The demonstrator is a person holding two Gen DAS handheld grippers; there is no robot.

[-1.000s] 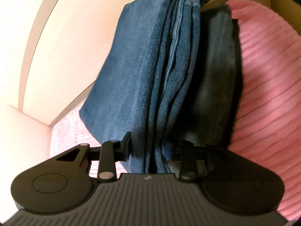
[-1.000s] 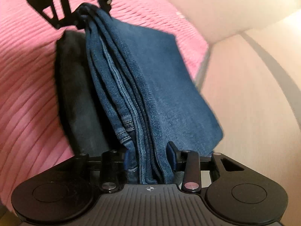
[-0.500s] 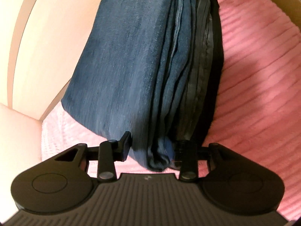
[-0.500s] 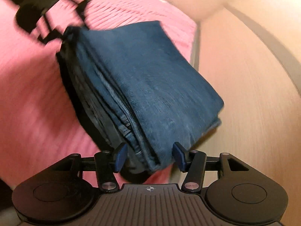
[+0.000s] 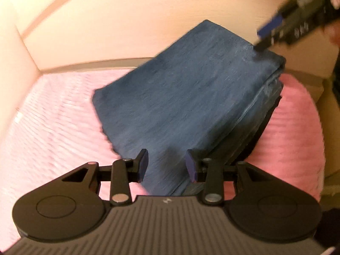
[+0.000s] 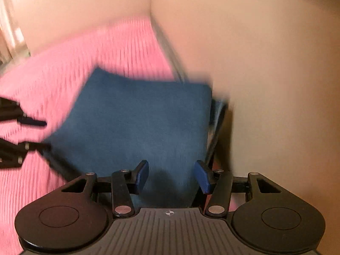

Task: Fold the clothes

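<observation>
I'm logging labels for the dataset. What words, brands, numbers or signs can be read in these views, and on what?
No readable text in either view.
Left gripper: a small pale mark on its body, too small to read.
Right gripper: a crosshair circle on its body, no lettering.
Jeans: no label showing.

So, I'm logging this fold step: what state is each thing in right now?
jeans: folded into a flat stack, lying on the pink cover, not gripped.
pink cover: spread out beneath the jeans.
left claw: open, fingers apart over the stack's near end.
right claw: open, fingers apart over the stack.
</observation>
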